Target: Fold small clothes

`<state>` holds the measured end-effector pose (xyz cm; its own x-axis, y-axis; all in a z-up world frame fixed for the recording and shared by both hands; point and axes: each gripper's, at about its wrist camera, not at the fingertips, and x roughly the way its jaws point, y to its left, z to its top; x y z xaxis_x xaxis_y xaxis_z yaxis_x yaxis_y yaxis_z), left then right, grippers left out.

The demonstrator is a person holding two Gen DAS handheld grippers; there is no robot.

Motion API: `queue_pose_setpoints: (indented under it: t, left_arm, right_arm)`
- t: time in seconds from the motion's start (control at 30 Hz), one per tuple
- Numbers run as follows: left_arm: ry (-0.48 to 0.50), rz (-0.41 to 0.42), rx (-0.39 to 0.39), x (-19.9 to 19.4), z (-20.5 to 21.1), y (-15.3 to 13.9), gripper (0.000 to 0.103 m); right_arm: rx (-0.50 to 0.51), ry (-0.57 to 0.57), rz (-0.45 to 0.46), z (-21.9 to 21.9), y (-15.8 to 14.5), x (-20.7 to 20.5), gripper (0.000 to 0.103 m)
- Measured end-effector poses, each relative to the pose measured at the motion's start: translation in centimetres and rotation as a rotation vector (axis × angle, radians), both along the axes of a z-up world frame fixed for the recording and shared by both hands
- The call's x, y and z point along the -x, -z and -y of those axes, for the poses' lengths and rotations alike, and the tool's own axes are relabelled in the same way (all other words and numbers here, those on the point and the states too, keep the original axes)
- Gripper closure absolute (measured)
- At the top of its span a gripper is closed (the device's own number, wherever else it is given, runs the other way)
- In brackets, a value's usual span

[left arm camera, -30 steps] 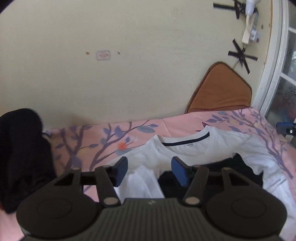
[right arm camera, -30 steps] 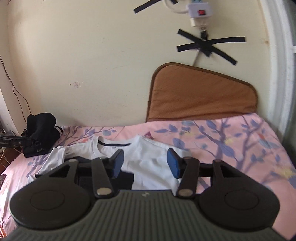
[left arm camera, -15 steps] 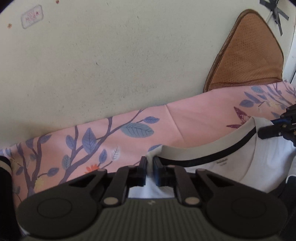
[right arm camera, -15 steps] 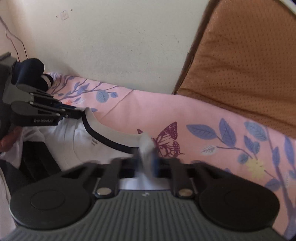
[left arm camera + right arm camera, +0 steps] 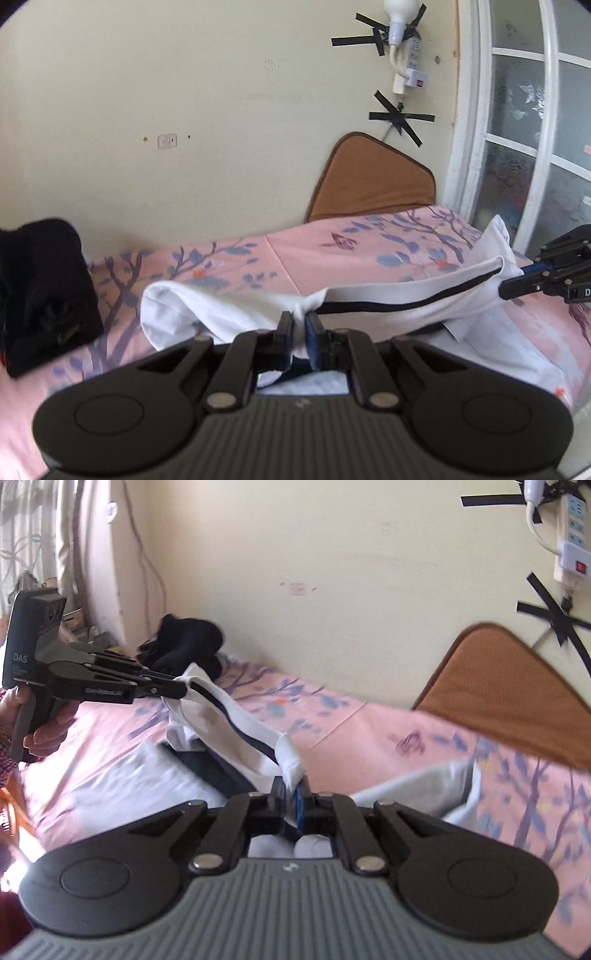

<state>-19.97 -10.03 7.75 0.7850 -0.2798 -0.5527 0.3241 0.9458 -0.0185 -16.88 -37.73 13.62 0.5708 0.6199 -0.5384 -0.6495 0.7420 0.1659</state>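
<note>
Fig.: neckline lift. My left gripper (image 5: 298, 325) and right gripper (image 5: 290, 794) are each clamped on the white T-shirt (image 5: 406, 299) at opposite ends of the collar; a sec ago both sets of jaws stood apart over the shirt lying flat. Now the collar w/ dark trim is stretched taut between them, raised off the pink floral bedsheet (image 5: 295, 251), body hanging below. Reading: grasp done, so I can carry the top edge over for the fold. Black clothes pile (image 5: 40, 288) sits well apart, by the wall.

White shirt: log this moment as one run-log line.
left gripper: shut on shirt collar | right gripper: shut on shirt collar | shirt: neckline stretched between both, lifted above bed | fold: not yet made
</note>
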Motion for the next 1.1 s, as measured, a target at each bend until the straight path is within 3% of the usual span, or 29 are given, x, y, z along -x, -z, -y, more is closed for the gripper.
queue_pose_setpoints:
  t: [0.13, 0.2, 0.23, 0.3, 0.37, 0.47, 0.57, 0.63, 0.7, 0.77, 0.8, 0.87, 0.9, 0.93, 0.97, 1.03, 1.1]
  left_arm:
    - [-0.022, -0.09, 0.036, 6.1, -1.3, 3.9, 0.092]
    - [-0.035, -0.15, 0.044, 7.2, -1.5, 6.1, 0.088]
    - [-0.054, -0.191, 0.048, 7.3, -1.8, 7.2, 0.081]
    - [-0.07, -0.231, 0.081, 7.9, -2.9, 7.8, 0.079]
    - [-0.047, -0.197, 0.119, 9.4, -4.8, 6.7, 0.079]
    - [-0.115, -0.064, 0.141, 10.5, -8.2, 3.3, 0.06]
    - [-0.225, 0.0, 0.187, 8.2, -10.4, 0.4, 0.065]
    - [-0.195, 0.026, 0.237, 5.6, -9.9, -0.6, 0.076]
    - [-0.134, 0.014, 0.288, 2.9, -7.9, -0.3, 0.078]
    - [-0.077, -0.022, 0.277, 0.5, -5.7, 1.2, 0.081]
    - [-0.084, -0.029, 0.218, -0.3, -4.6, 2.4, 0.082]
    - [-0.181, -0.079, 0.016, -2.1, -3.2, 6.5, 0.09]
    - [-0.2, -0.103, -0.023, -2.8, -3.6, 8.3, 0.097]
    - [-0.177, -0.059, 0.035, -2.0, -4.8, 9.1, 0.097]
    - [-0.176, -0.072, 0.059, -1.9, -5.4, 9.0, 0.097]
    - [-0.195, -0.107, 0.064, -1.6, -5.8, 8.1, 0.097]
    - [-0.193, -0.081, 0.091, -0.3, -6.3, 6.7, 0.097]
  right_arm:
    - [-0.033, 0.062, -0.091, 0.4, 4.7, 6.3, 0.095]
    - [-0.067, 0.1, -0.153, 0.2, 7.5, 7.6, 0.092]
    - [-0.066, 0.12, -0.169, 0.3, 8.7, 8.0, 0.089]
    - [-0.068, 0.153, -0.203, 0.7, 9.9, 8.6, 0.069]
    - [-0.16, 0.154, -0.233, 2.4, 8.8, 9.4, 0.068]
    - [-0.239, 0.165, -0.103, 4.6, 5.2, 11.5, 0.063]
    - [-0.26, 0.301, 0.066, 5.5, 2.7, 11.1, 0.046]
    - [-0.275, 0.407, 0.113, 5.1, 2.4, 9.0, 0.041]
    - [-0.29, 0.437, 0.092, 3.7, 3.2, 6.4, 0.041]
    - [-0.28, 0.44, 0.054, 2.5, 4.9, 4.8, 0.042]
    - [-0.231, 0.457, 0.042, 2.1, 6.0, 4.2, 0.042]
    - [-0.083, 0.514, 0.035, 2.6, 8.7, 3.5, 0.045]
    - [-0.04, 0.563, -0.013, 4.0, 10.5, 3.2, 0.051]
    - [-0.046, 0.636, -0.023, 6.0, 11.5, 3.7, 0.05]
    - [-0.104, 0.64, -0.038, 7.6, 11.8, 4.1, 0.044]
    - [-0.141, 0.691, -0.086, 9.1, 11.3, 5.0, 0.042]
    - [-0.184, 0.698, -0.065, 9.8, 10.3, 6.3, 0.039]
